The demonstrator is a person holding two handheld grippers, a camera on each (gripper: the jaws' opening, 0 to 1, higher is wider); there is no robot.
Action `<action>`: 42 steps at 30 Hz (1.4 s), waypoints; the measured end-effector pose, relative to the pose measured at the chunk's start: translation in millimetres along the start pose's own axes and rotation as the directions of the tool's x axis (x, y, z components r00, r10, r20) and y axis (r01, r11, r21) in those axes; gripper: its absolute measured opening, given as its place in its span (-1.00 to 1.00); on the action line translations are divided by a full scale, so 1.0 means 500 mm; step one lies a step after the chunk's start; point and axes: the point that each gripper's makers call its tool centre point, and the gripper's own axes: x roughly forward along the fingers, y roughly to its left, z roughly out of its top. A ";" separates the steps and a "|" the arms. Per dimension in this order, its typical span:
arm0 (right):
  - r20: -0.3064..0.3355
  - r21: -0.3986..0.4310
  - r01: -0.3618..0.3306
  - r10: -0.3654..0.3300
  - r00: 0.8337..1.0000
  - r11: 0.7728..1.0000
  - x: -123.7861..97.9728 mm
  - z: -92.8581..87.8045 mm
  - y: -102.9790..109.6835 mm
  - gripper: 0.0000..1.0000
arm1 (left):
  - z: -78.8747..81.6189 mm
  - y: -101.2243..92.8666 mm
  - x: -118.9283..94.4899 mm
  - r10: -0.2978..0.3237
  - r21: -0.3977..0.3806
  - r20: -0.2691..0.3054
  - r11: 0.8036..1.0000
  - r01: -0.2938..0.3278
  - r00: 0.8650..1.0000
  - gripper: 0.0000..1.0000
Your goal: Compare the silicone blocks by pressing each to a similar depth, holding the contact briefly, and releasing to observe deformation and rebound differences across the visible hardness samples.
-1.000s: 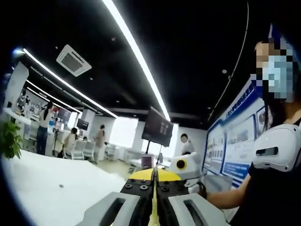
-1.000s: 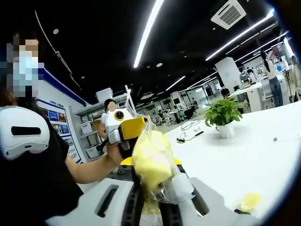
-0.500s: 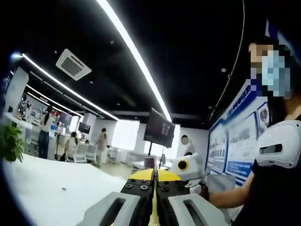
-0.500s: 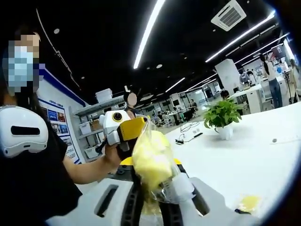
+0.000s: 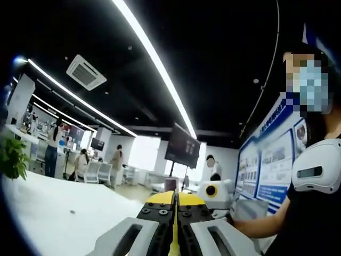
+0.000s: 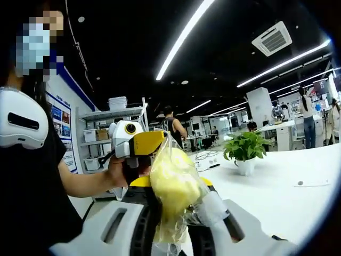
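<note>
Across the right gripper view, from 3 to 5 o'clock, see a wide white flat tabletop (image 6: pixel 277 192). Spot the same tabletop at 8 o'clock in the left gripper view. Find a person in a black top (image 6: pixel 32 186) at 9 o'clock, holding both tools up in the air.

Look next at the right gripper (image 6: pixel 173 216) at 6 o'clock. Squeezed tight on a clear crinkly plastic bag with a soft yellow silicone block inside (image 6: pixel 171 194). Same tight hold as half a second ago. Held well above the tabletop, not resting on it.

Find the left gripper (image 6: pixel 139 145), white and yellow, at 10 o'clock of the bag, just beside its top. Cannot tell whether touching. Up close in the left gripper view, pressed nearly closed on a thin yellow sliver (image 5: pixel 174 244) at 6 o'clock. Cannot tell what that sliver belongs to.

Notice the small green leafy plant in a white pot (image 6: pixel 244 153) at 3 o'clock.

Only tipped the cameras a little since then. Means no pressing test yet, probably: block first needs to come out of the bag and down onto the tabletop.
</note>
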 end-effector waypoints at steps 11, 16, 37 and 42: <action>-0.038 -0.020 0.162 -0.163 0.986 0.987 -0.025 -0.055 -0.075 -0.14 | -0.028 0.025 -0.014 0.057 -0.040 -0.001 0.998 -0.057 0.998 -1.00; -0.028 -0.027 0.263 -0.264 0.964 0.964 -0.052 -0.074 -0.119 0.09 | -0.039 0.039 -0.025 0.085 -0.062 -0.001 0.994 -0.085 0.996 -1.00; -0.196 -0.102 0.543 -0.552 0.810 0.833 -0.204 -0.281 -0.200 0.43 | -0.133 0.100 -0.062 0.196 -0.158 -0.065 0.966 -0.204 0.978 -1.00; -0.252 -0.114 0.587 -0.595 0.763 0.801 -0.244 -0.333 -0.214 0.51 | -0.155 0.122 -0.073 0.234 -0.196 -0.083 0.949 -0.246 0.969 -1.00</action>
